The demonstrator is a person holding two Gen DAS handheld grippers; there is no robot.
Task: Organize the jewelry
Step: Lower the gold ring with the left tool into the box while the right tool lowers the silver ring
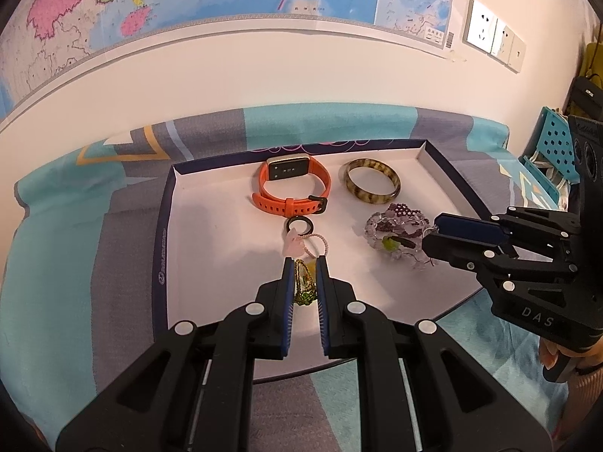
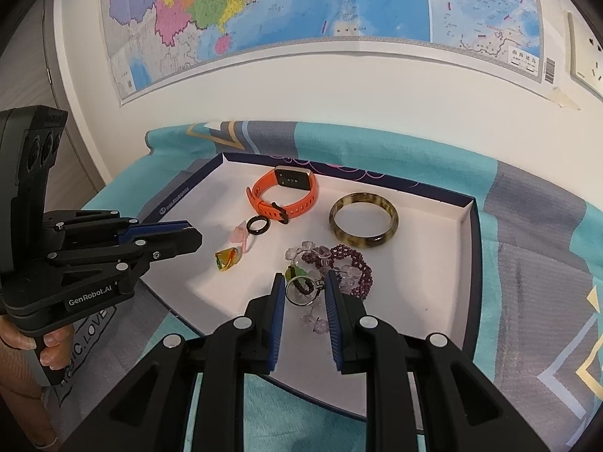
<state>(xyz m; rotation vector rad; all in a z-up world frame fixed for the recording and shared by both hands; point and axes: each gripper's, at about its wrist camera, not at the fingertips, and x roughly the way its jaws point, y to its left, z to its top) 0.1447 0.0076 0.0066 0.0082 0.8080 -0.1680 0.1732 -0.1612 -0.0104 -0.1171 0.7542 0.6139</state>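
A white tray with a dark rim (image 1: 211, 256) (image 2: 422, 286) holds the jewelry. At the back lie an orange watch (image 1: 292, 188) (image 2: 282, 196) and a brown striped bangle (image 1: 371, 186) (image 2: 363, 226). A black ring (image 1: 299, 226) (image 2: 259, 225) and a pink charm (image 1: 297, 246) (image 2: 239, 237) lie in the middle. My left gripper (image 1: 304, 263) straddles a yellow-green pendant (image 1: 304, 282) (image 2: 226, 260), jaws narrowly apart. My right gripper (image 2: 301, 282) is open around a silver ring (image 2: 299, 292) at a purple and clear bead cluster (image 2: 339, 263) (image 1: 399, 229).
The tray sits on a teal and grey cloth (image 1: 56, 263) (image 2: 527, 226). A map (image 1: 188, 0) hangs on the wall behind. A teal perforated basket (image 1: 554, 147) stands at the right edge.
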